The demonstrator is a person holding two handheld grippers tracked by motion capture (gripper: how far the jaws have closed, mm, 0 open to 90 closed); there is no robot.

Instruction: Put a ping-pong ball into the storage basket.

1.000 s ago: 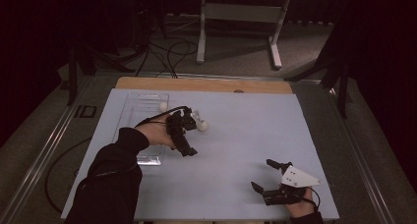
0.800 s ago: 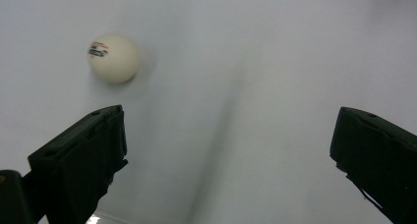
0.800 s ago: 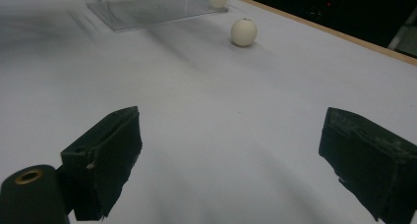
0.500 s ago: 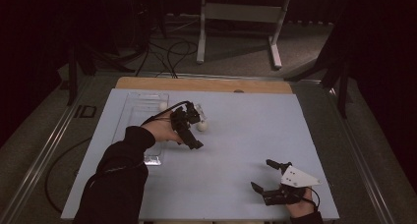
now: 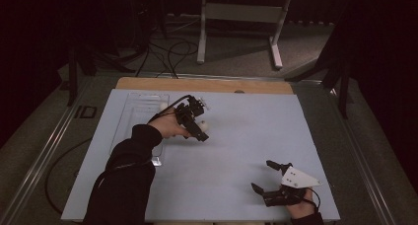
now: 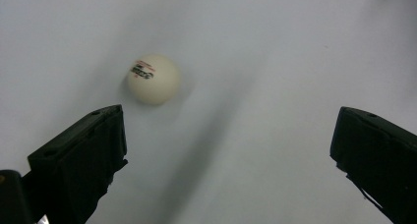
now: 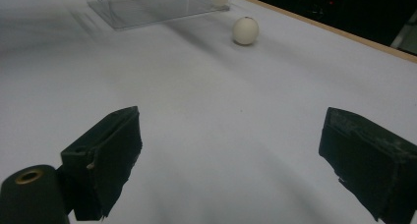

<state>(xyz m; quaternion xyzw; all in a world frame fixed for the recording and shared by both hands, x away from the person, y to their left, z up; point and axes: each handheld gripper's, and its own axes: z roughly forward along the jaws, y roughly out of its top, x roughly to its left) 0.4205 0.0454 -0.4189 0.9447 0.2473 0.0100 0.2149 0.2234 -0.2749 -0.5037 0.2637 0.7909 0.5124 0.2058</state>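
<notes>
A white ball [image 6: 153, 79] is being approached by the left tool [image 6: 228, 150] — jaws spread wide, nothing gripped. The ball is lying on the pale surface [image 5: 246, 136], just beyond the left jaw — a sideways correction is judged necessary before closing.

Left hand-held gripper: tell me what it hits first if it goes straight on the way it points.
Likely the pale blue mat. The left hand-held gripper points down at it, jaws open. The white ball lies off toward one jaw, not centred, so it would probably be missed; depth is uncertain.
</notes>
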